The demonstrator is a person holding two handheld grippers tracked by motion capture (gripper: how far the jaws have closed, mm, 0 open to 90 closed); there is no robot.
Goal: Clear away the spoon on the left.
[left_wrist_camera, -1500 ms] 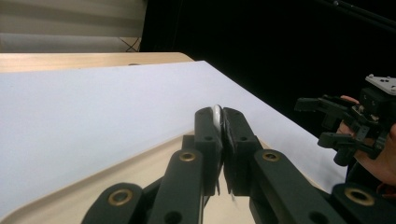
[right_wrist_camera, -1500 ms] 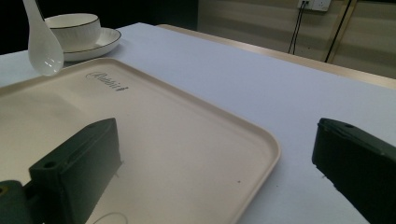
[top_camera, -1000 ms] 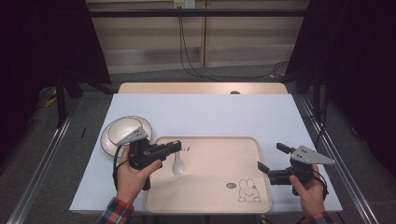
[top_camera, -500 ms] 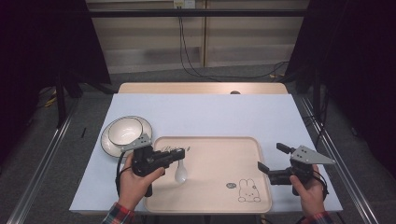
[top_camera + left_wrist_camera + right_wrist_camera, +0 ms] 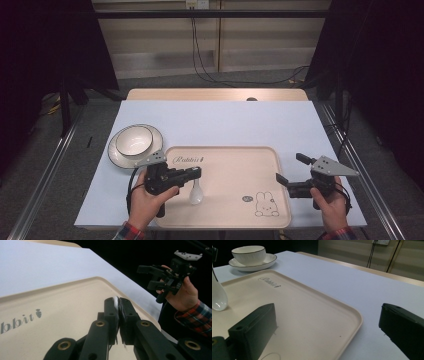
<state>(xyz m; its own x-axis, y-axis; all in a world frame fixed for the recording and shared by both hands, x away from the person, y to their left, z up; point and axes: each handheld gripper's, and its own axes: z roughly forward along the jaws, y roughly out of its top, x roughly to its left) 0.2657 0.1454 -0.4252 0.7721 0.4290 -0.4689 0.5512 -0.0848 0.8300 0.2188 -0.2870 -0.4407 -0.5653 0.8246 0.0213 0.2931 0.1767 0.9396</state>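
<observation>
A white spoon (image 5: 196, 193) hangs bowl-down over the left part of a beige tray (image 5: 235, 170) printed with a rabbit. My left gripper (image 5: 198, 173) is shut on its handle. In the left gripper view the white handle (image 5: 116, 301) is pinched between the two black jaws of that gripper (image 5: 119, 305), above the tray (image 5: 62, 307). My right gripper (image 5: 290, 168) stands open and empty just past the tray's right edge. In the right gripper view its jaws (image 5: 327, 322) stand wide apart over the tray's corner (image 5: 352, 315), and the spoon (image 5: 218, 298) shows at far left.
A white bowl (image 5: 134, 140) sits on a black-rimmed plate (image 5: 116, 155) left of the tray, behind my left hand. The pale blue table cover (image 5: 235, 122) stretches beyond the tray. The table's front and side edges run close to both hands.
My left gripper has drawn back toward the front edge with the spoon, uncovering the bowl and plate. The right gripper has stayed put.
</observation>
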